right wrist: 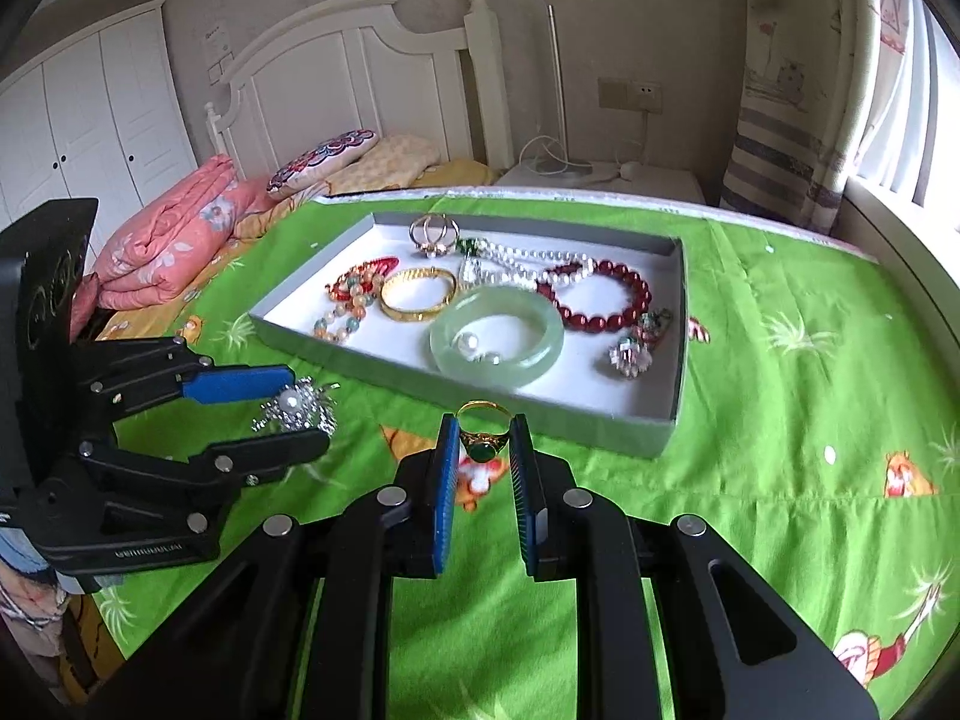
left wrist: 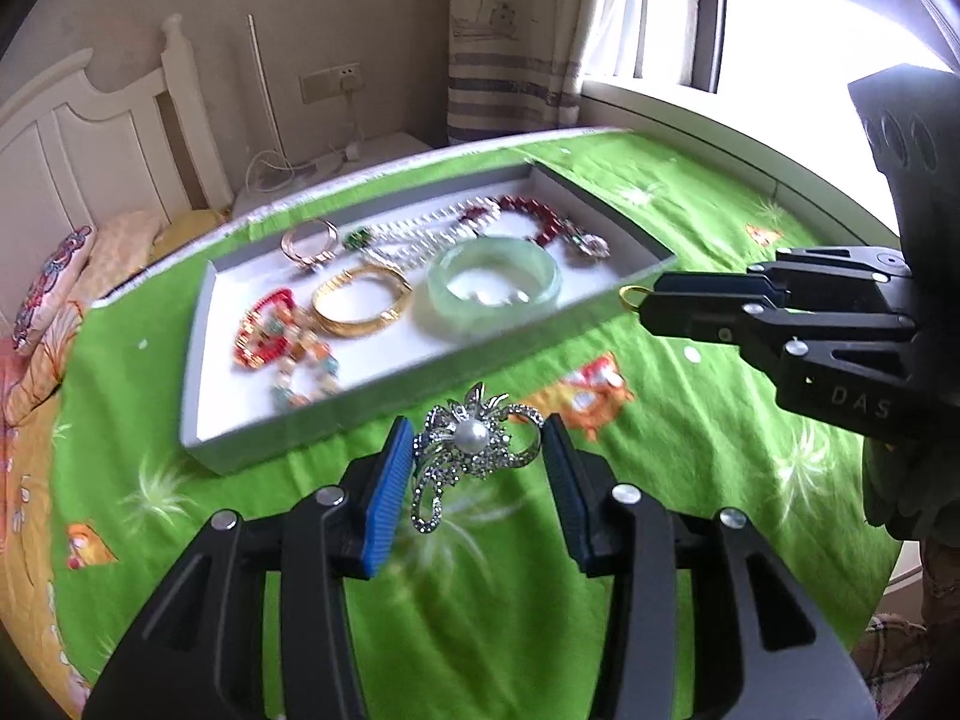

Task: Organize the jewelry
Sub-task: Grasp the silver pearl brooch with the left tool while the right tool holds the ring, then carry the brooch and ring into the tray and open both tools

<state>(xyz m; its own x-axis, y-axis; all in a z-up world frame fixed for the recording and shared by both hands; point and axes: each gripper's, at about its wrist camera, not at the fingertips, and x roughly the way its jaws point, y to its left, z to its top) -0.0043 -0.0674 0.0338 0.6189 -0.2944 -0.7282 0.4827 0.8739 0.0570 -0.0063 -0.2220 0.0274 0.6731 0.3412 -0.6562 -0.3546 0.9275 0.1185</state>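
My left gripper (left wrist: 477,450) is clamped on a silver brooch (left wrist: 474,441), pearl at its centre, rhinestone sprays and a looped tail hanging down between the blue ribbed pads (left wrist: 390,498). The brooch's long axis runs roughly along the fingers, tail toward me.

My right gripper (right wrist: 485,450) is clamped on a gold ring (right wrist: 483,432); the green oval stone sits low between the pads and the band stands upright above the fingertips.

The grey tray (left wrist: 198,360) with its white floor lies straight ahead of both, in the upper middle of each wrist view, its near wall just beyond the fingertips. It rests on the green printed cloth (left wrist: 690,450). From the right wrist the ring is almost over the near wall; the brooch is near the tray's lower-left corner. I judge the right side the nearer one to a drop.

Inside the tray:
- pale green jade bangle (right wrist: 498,336), smooth and translucent
- gold bangle (right wrist: 417,294), shiny metal
- dark red bead bracelet (right wrist: 606,300)
- white pearl strand (right wrist: 522,264)
- mixed coloured beads (right wrist: 351,300)

Bare white floor shows at the tray's right end in the right wrist view and lower left in the left wrist view.
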